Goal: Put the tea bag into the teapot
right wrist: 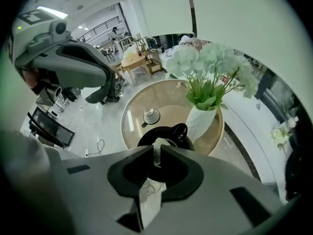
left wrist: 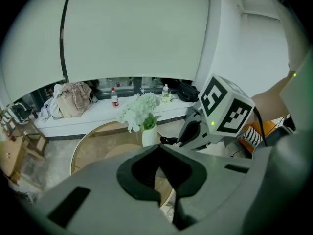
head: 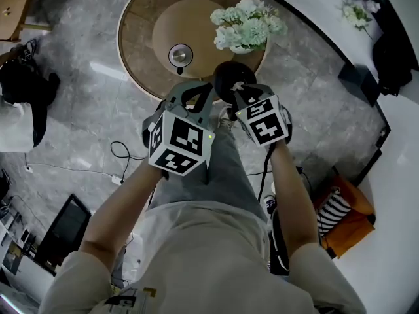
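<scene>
The black teapot [right wrist: 164,132] stands on the round glass table [right wrist: 132,106], just under my right gripper [right wrist: 157,151]. That gripper is shut on a white paper tea bag [right wrist: 149,196], which hangs between the jaws and below them. In the head view the teapot [head: 228,74] is partly hidden behind both grippers. My left gripper [head: 195,95] hovers close beside the right gripper [head: 239,95], at the table's near edge. In the left gripper view its jaws [left wrist: 159,150] meet with nothing between them.
A white vase of pale flowers [head: 247,25] stands right behind the teapot. A small cup on a saucer [head: 180,55] sits left of it on the table's inner disc. Cables and a black bag lie on the grey floor [head: 85,110] at the left.
</scene>
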{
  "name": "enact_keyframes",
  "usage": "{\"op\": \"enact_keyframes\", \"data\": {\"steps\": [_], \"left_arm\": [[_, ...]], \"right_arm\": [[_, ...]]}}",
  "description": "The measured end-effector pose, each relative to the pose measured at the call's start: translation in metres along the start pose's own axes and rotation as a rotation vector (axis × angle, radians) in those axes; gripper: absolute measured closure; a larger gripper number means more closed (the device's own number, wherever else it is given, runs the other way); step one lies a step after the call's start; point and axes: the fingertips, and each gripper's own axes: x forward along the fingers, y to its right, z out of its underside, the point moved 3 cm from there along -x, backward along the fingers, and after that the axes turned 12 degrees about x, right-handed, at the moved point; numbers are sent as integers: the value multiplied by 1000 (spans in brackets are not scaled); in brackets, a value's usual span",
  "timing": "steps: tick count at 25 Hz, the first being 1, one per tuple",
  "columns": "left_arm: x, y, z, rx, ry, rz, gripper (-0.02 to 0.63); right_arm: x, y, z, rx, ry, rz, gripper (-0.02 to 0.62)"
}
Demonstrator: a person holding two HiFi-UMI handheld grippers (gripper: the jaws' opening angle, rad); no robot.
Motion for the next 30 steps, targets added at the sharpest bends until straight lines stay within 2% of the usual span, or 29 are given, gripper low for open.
{"op": "enact_keyframes", "data": {"steps": [4,11,15,20,25,30], "left_arm": [[6,1,3,-4,-4,16,597],[8,8,7,-3,-2,32,597],[3,13,9,2,-1,37,597],[-3,15,14,-16,-8,29,597],[-15,19,6,-20,7,20,597],[-34,6,-4,-36,23,-25,597]], "right_arm": [[20,4,8,28,-35,-16,554],[35,6,12,-26,-61,35,553],[33,4,13,-4,-54,35,510],[24,0,13,7,-63,33,503],[7,-3,6,21,-31,41,509],[-24,-4,-10,9,36,93,515]]}}
